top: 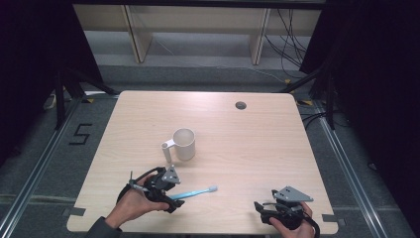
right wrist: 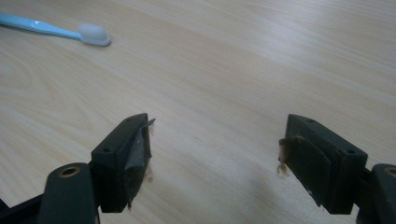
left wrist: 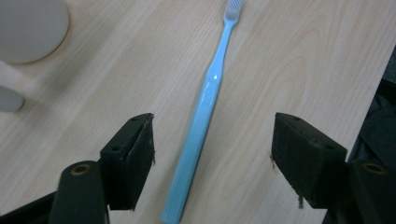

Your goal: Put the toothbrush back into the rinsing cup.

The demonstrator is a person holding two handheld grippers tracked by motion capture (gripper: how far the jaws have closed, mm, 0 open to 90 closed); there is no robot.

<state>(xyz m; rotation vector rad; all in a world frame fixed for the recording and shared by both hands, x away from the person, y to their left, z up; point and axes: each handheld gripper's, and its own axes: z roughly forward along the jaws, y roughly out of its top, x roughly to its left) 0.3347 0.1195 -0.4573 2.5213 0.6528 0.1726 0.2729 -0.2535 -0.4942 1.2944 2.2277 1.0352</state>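
The left claw point(left wrist: 212, 154) stood open astride the light-blue plastic toothbrush point(left wrist: 201, 116) near the counter's point(top: 247, 144) front edge, ungripped; pickup remained. The right claw point(right wrist: 217, 149) was open, empty.

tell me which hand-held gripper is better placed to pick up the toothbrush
Left. The left hand-held gripper already straddles the toothbrush handle, jaws open. The right hand-held gripper sits farther off over bare table.

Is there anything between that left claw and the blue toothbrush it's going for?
Nothing visible. The left gripper already straddles the toothbrush, whose handle lies flat on the table between the open jaws, touching neither. The white cup stands apart, farther back.
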